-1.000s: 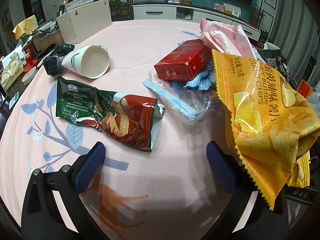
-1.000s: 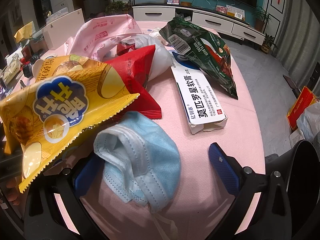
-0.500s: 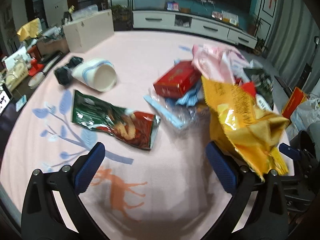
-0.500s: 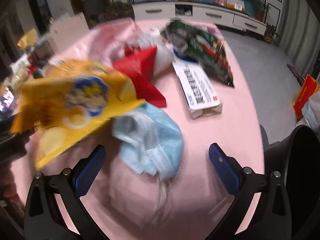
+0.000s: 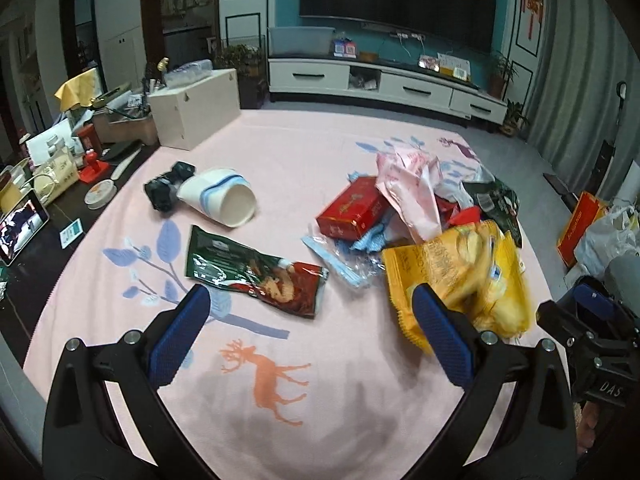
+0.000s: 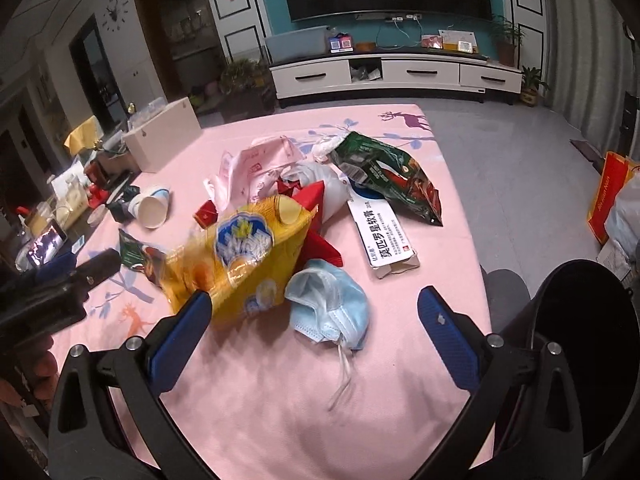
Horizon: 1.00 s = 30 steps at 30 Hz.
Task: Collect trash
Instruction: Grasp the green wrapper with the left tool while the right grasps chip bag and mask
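Trash lies on a pink tablecloth (image 5: 280, 152): a yellow chips bag (image 5: 460, 272), also in the right wrist view (image 6: 248, 256), a green snack wrapper (image 5: 252, 270), a paper cup (image 5: 218, 201), a red box (image 5: 352, 208), a pink bag (image 5: 412, 188), a blue face mask (image 6: 332, 304), a white medicine box (image 6: 382, 236) and a green bag (image 6: 384, 176). My left gripper (image 5: 308, 336) is open and empty above the cloth's near part. My right gripper (image 6: 312, 332) is open and empty, with the mask between its fingers' line of sight.
A black bin (image 6: 576, 352) stands at the table's right edge. A cream box (image 5: 192, 108) and desk clutter with a phone (image 5: 22, 232) sit at the left. A TV cabinet (image 5: 380, 84) is beyond. Bags (image 5: 600, 232) lie on the floor at right.
Both grippers have pulled back and up from the table, so the view is wider. The yellow chips bag has dropped lower onto the pile and looks blurred.
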### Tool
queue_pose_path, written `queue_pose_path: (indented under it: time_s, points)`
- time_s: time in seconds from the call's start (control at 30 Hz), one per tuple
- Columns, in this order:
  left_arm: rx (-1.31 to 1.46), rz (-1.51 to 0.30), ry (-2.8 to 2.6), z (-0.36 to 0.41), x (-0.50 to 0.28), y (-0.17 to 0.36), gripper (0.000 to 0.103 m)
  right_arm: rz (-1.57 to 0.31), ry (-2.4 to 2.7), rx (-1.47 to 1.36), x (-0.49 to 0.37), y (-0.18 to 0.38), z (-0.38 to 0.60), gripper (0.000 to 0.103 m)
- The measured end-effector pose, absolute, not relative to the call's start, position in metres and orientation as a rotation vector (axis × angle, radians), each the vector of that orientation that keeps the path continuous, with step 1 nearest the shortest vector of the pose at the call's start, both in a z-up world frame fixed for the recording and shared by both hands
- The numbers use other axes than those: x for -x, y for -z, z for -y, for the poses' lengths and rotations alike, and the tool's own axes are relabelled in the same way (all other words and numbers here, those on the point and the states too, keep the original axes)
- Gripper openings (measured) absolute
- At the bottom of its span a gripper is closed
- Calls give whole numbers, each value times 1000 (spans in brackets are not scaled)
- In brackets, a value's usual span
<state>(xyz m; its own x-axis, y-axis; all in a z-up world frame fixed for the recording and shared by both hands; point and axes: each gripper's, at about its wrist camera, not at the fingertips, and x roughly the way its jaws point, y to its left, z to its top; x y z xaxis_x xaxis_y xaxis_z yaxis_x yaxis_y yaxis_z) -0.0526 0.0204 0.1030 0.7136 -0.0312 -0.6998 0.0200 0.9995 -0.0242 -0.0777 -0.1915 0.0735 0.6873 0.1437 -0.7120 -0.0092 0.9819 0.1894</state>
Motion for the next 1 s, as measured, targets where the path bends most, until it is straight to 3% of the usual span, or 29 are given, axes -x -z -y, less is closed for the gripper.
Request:
queue_pose_path:
  time_s: [0.67,1.0]
  points:
    - [166,-755,44,-64,57,-118,100,-744,-88,-180,94,-98,172,99]
    - [236,-795,85,-89,38,-101,100,-789,-72,-241,81,-103,174,84]
